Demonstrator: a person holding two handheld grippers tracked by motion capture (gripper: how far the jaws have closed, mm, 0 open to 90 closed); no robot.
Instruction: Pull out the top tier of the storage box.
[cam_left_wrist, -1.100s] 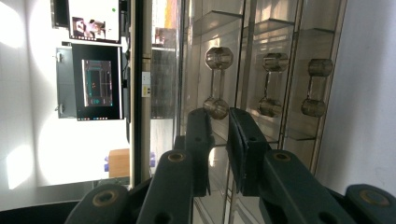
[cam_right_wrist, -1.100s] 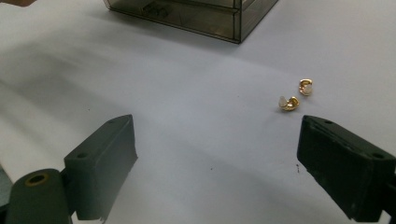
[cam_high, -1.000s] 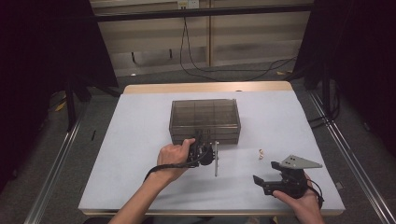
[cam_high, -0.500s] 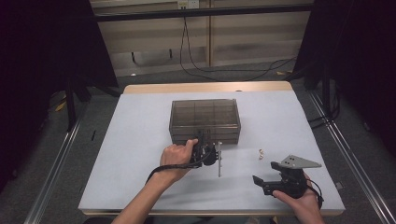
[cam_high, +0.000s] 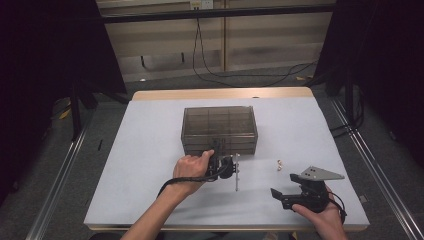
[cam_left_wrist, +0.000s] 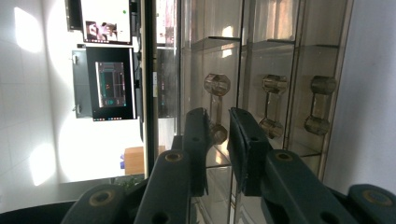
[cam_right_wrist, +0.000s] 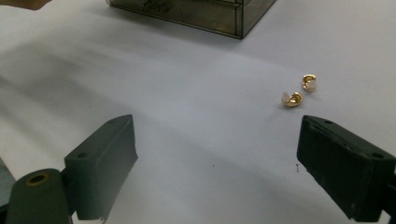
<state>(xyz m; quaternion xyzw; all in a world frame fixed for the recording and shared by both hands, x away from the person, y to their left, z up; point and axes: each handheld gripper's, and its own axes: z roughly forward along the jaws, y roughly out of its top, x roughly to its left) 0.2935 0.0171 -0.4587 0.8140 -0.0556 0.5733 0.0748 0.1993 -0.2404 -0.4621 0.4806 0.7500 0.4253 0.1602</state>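
Drawer box (cam_high: 219, 131), smoky clear plastic w/ several small drawers, is sitting mid-table on the white tabletop (cam_high: 150, 165), front face toward the person.

Left side: left gripper (cam_high: 220, 161) is pressing up against the box front, hand turned sideways. Left gripper view is showing its jaws pinching a drawer knob (cam_left_wrist: 217, 131), dumbbell-shaped and clear; pads are standing close together w/ the knob stem between them. Two more knobs (cam_left_wrist: 274, 105) are lining up beside it. Judgement: grip on the knob is made, pull is not yet begun, as all drawers are appearing flush in the high view.

Right side: two gold earrings (cam_high: 279, 164) are lying on the tabletop just right of the box, near each other, apart from both grippers. Right gripper (cam_high: 292, 190) is hovering low near the table's front edge, jaws spread wide, holding nothing.

Left to do, prob.: open drawer, pick up earrings, stow, close.

View diffs: left gripper view is giving knob contact, unreadable from the high view; right gripper view is resolving the earrings (cam_right_wrist: 299, 92) as gold w/ pale inserts.
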